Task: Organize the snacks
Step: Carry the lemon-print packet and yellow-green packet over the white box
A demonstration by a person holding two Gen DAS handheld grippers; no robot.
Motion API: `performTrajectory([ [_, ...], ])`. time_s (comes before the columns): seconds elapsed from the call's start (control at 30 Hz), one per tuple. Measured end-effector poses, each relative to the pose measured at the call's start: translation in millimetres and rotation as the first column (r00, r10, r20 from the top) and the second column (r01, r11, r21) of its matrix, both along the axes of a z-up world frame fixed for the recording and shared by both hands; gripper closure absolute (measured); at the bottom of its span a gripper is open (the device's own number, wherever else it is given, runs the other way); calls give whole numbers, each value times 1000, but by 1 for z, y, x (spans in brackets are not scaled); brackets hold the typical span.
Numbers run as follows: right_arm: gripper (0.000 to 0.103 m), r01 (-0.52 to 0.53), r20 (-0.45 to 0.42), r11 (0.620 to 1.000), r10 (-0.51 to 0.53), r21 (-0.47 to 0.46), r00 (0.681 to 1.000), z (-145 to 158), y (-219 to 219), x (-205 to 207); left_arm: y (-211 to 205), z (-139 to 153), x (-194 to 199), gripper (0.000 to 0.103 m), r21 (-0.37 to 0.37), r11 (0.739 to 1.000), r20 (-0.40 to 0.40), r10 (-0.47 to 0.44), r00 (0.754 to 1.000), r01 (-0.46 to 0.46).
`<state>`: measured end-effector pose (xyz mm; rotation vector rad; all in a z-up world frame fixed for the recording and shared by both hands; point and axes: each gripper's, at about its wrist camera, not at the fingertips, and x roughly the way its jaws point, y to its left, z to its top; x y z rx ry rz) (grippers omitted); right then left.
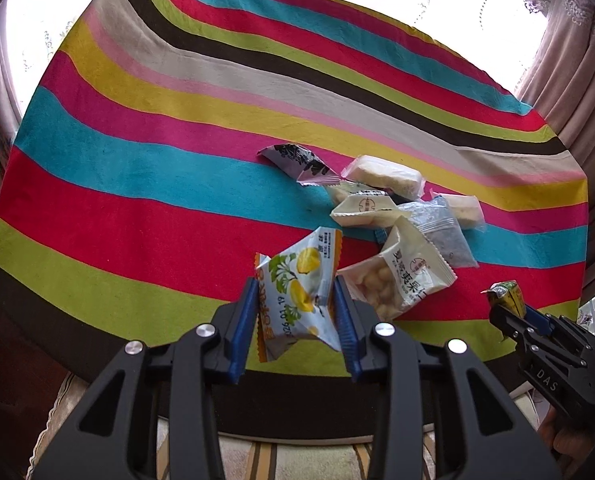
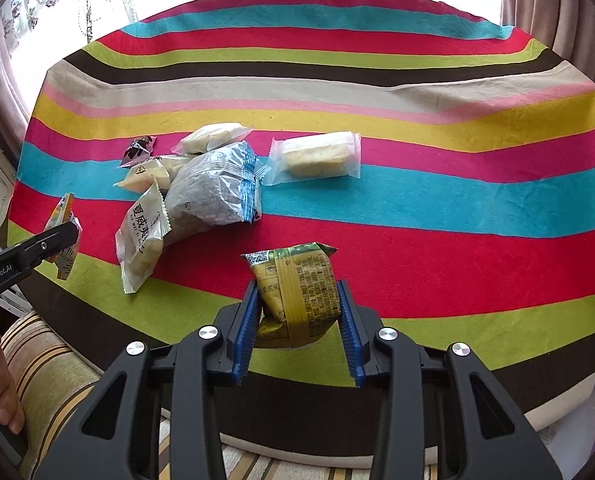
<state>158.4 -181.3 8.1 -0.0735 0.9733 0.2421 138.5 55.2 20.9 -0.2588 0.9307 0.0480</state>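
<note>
Both hands are mid-carry: each gripper has picked one packet out of the pile and holds it clear above the striped tablecloth [image 2: 457,248], so the step in hand looks like sorting single snacks away from the heap. The left gripper [image 1: 295,300] is closed partway on a white-and-orange fruit-print packet [image 1: 297,292], its blue pads pressing the packet's sides. The right gripper [image 2: 299,304] is likewise clamped on a green-and-yellow packet [image 2: 297,292], which stands upright between its jaws.

The remaining snacks lie beyond both grippers, toward the middle of the cloth: a nut packet with Chinese lettering [image 2: 143,240], a clear blue-edged packet [image 2: 217,188], a pale cake bar [image 2: 317,156] lying apart to the right of the heap, and a dark wrapper [image 2: 137,150] at the far left.

Next, I judge, each packet needs a bare stretch of cloth, a gentle lowering, then release.
</note>
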Motion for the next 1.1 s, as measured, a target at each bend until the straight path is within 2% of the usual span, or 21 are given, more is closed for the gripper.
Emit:
performTrajectory([
  [0.6, 66, 103, 32, 994, -105, 46, 994, 22, -56, -42, -69, 19, -24, 66, 44, 989, 11, -140, 990, 139],
  [0.93, 66, 172, 35, 983, -174, 59, 984, 22, -99, -65, -112, 23, -31, 66, 73, 973, 3, -222, 975, 221],
  [1.1, 66, 213, 29, 975, -216, 65, 976, 18, -123, -76, -138, 22, -33, 66, 97, 956, -14, -276, 961, 276],
])
